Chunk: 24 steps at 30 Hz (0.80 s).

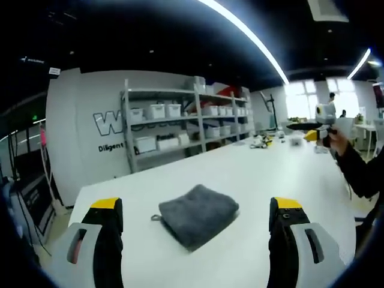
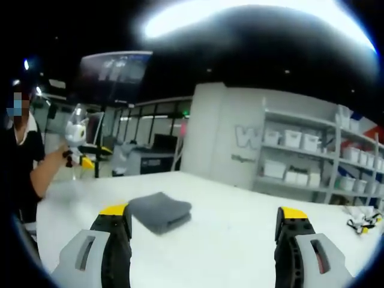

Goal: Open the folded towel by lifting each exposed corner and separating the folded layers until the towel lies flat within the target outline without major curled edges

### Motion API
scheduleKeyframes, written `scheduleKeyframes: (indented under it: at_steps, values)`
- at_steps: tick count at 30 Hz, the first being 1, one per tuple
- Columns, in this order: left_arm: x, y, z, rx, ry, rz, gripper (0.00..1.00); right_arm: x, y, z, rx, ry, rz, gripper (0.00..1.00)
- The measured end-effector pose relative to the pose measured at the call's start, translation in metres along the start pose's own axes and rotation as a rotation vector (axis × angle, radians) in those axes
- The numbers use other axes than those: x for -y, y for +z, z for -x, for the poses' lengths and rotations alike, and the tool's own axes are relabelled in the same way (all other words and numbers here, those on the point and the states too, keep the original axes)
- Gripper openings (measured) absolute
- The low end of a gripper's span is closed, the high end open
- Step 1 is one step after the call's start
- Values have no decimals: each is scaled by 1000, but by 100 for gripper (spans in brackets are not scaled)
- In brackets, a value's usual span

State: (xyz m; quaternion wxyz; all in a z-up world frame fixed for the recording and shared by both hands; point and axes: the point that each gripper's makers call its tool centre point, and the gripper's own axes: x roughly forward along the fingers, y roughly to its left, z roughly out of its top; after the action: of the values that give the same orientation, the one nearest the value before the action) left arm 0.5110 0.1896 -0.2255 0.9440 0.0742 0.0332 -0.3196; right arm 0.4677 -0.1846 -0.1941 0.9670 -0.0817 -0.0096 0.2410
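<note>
A grey towel (image 1: pixel 198 215) lies folded into a thick square on the white table (image 1: pixel 270 174), with a small loop tag at its left corner. In the left gripper view my left gripper (image 1: pixel 198 205) is open, its yellow-tipped jaws wide apart just short of the towel, nothing between them. Far to the right a hand holds my right gripper (image 1: pixel 318 127) above the table. In the right gripper view the towel (image 2: pixel 159 211) sits just past the left jaw. My right gripper (image 2: pixel 204 212) is open and empty. At far left a person holds my left gripper (image 2: pixel 75 137).
A metal shelf rack (image 1: pixel 180 123) with white bins stands behind the table against a lettered wall. Small yellow and white objects (image 1: pixel 261 141) lie at the table's far end, and similar ones (image 2: pixel 361 221) lie near its right edge. A dark sleeve (image 1: pixel 360 171) reaches in from the right.
</note>
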Motion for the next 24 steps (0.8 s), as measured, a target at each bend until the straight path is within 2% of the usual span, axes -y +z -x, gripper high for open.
scheduleKeyframes:
  at_steps: [3,7,13,16,20,24]
  values:
    - [0,1,-3,-9,-8,-9,100,4,1,-7,-5,-2,6,100]
    - [-4,6,-7,8,-11,-8,100,8,6,-15,8,-7,13,100]
    - [-9,2,-16,14,-3,-15,100,10,3,-25,27,0,7,100]
    - [-11,0,-21,19,-2,-16,100,6,7,-34,100,32,22,100]
    - [-13,-4,-27,22,-2,-12,100,12,-1,-43,85,15,5,100]
    - [-16,-5,-33,34,-11,-29,100,16,-2,-49,83,12,-6,100]
